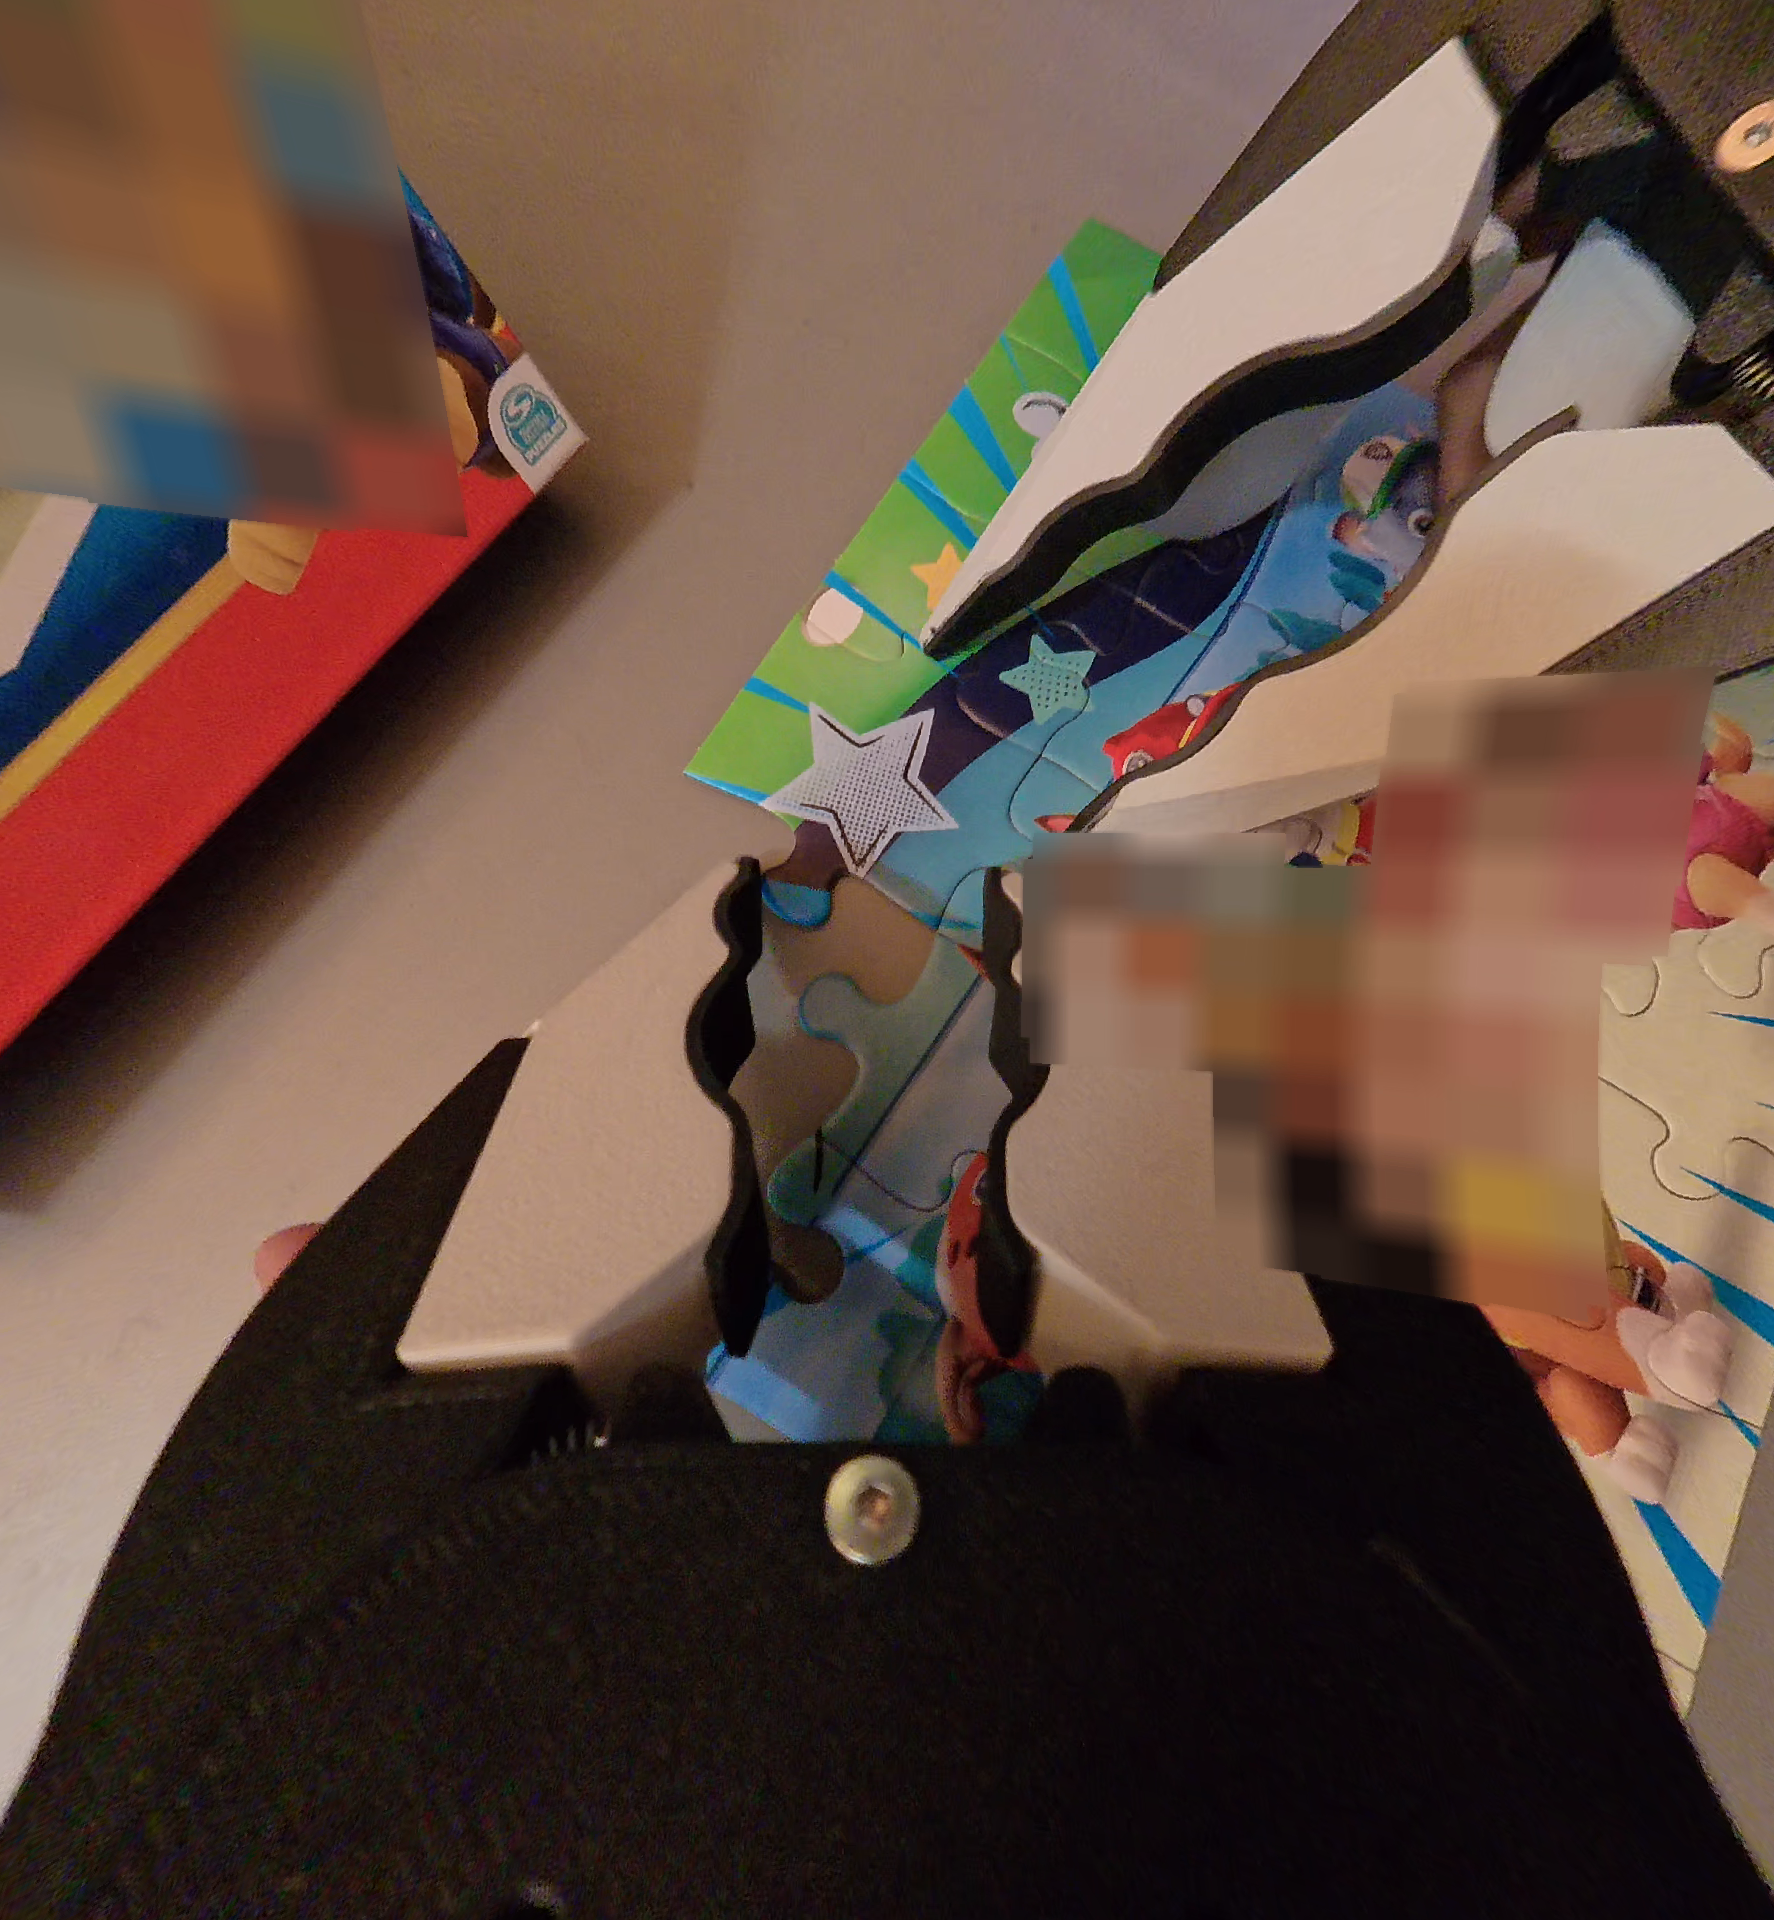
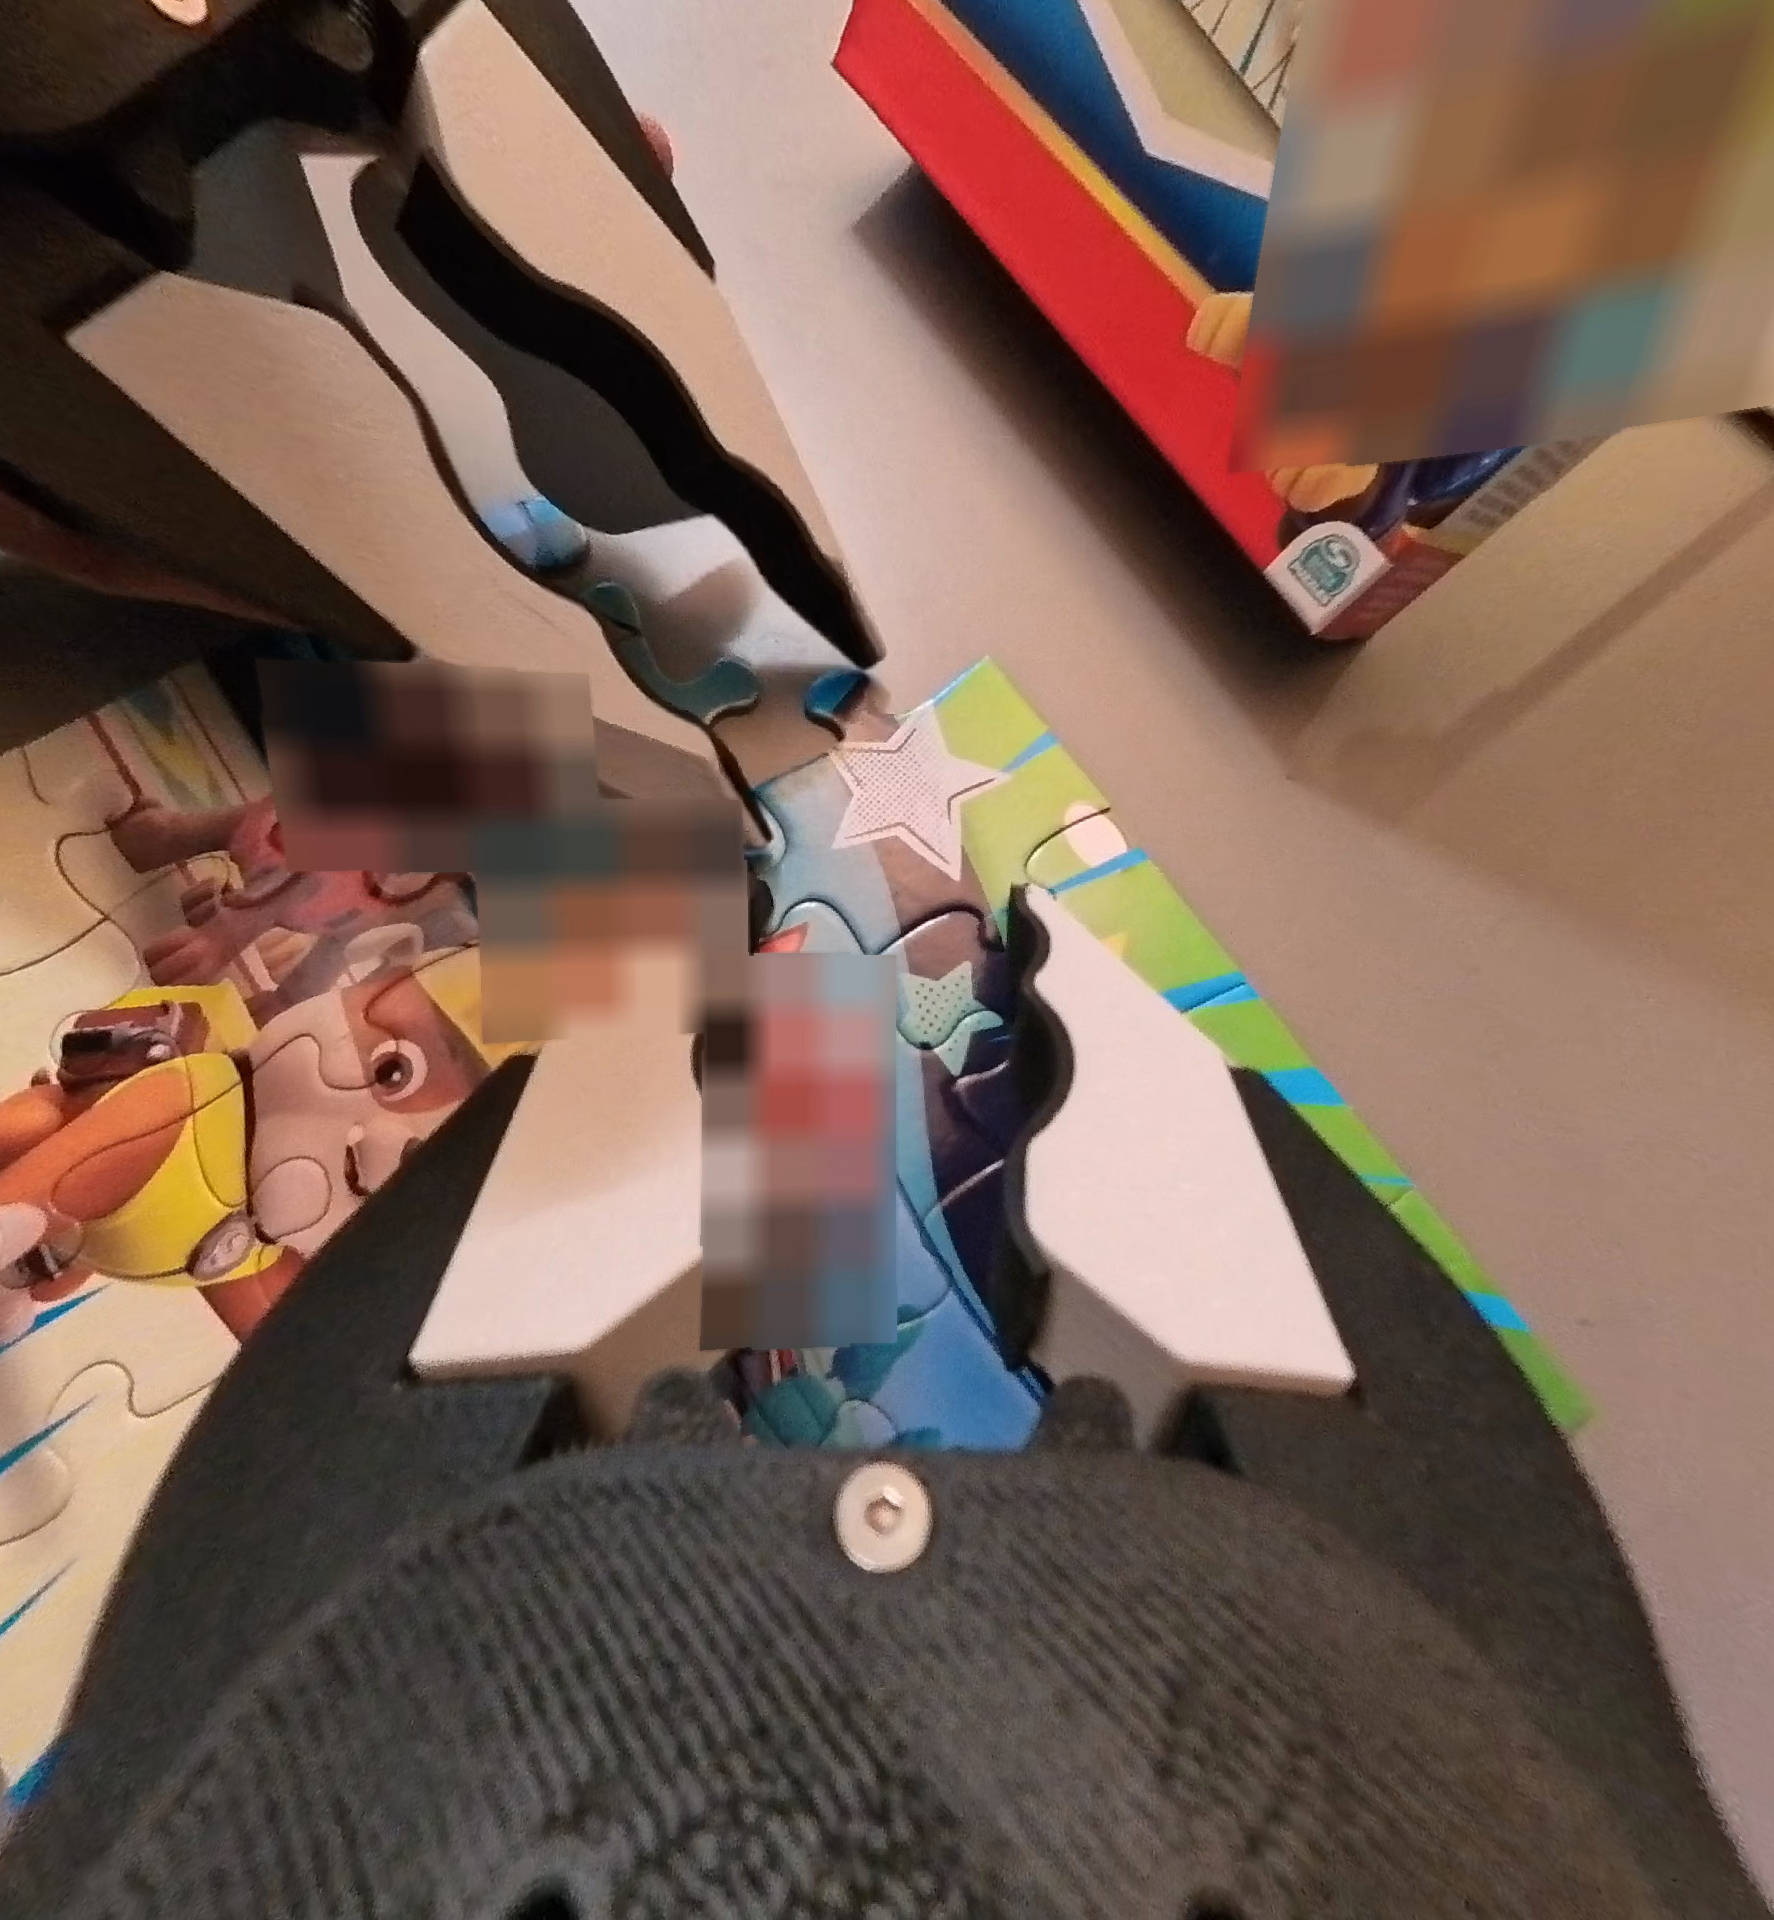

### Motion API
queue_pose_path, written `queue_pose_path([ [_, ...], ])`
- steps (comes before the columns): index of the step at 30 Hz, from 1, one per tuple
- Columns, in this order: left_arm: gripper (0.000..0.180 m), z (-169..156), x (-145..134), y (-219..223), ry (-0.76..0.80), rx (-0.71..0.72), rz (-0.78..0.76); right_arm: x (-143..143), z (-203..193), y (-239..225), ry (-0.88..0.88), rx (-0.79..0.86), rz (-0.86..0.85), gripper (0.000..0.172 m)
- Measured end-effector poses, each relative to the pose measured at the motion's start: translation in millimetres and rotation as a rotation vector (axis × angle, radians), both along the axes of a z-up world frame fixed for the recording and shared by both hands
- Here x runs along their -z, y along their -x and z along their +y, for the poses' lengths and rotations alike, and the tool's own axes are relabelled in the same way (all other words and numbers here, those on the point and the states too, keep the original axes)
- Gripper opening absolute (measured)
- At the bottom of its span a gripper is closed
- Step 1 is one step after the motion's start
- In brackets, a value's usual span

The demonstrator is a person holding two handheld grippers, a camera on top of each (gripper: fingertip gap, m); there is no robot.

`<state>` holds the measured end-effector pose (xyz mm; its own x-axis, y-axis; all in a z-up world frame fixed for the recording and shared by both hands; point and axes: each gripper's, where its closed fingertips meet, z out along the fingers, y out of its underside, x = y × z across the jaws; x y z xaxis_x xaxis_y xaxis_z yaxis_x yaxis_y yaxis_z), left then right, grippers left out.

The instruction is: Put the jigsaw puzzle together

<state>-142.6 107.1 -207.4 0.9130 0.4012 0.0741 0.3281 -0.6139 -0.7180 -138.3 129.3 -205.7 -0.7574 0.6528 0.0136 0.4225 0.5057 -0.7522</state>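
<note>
Jigsaw puzzle (image 1: pixel 976 727), a partly joined cartoon picture with a green border and a white star, lies flat on the grey table (image 1: pixel 550 727) under both grippers. Left gripper (image 1: pixel 867 914) hangs over the puzzle's edge with its jaws apart, nothing pressed between them; through the gap show a bare patch of table where a piece is missing and the blue knobs of neighbouring pieces. Its tips stand just short of the white star (image 1: pixel 862 790). Right gripper (image 2: pixel 888 935) points at the left one from the far side, tip toward tip, and its jaws also stand parted over the dark blue band of the puzzle, gripping nothing; its left finger is partly covered by blur. Beyond the right gripper's tips lies the same star (image 2: pixel 914 795). Puzzle box (image 1: pixel 187 644), red-sided with a blue picture, sits on the table to the left of the left gripper, well apart from the joined pieces.
</note>
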Motion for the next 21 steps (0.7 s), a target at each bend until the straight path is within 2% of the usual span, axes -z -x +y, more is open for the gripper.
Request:
queue_pose_path([
  [1,0.041,1.2,-2.9,0.1,-0.017,-0.001,0.001,0.0,0.1,-0.1,0.001,0.001,-0.001,0.046],
  [7,0.033,3.0,-6.2,2.3,-0.075,-0.024,-0.047,-0.2,0.9,0.2,0.004,0.008,-0.004,0.045],
  [12,0.012,3.2,-1.6,7.7,-0.036,-0.052,-0.022,-0.4,2.3,1.2,0.013,0.018,-0.012,0.043],
  [17,0.000,5.4,2.3,8.0,-0.019,-0.070,-0.045,-0.4,2.9,2.4,0.008,0.025,-0.007,0.040],
  [21,0.000,5.6,2.4,8.1,-0.038,-0.082,-0.086,-0.5,3.4,4.2,0.005,0.030,-0.003,0.036],
])
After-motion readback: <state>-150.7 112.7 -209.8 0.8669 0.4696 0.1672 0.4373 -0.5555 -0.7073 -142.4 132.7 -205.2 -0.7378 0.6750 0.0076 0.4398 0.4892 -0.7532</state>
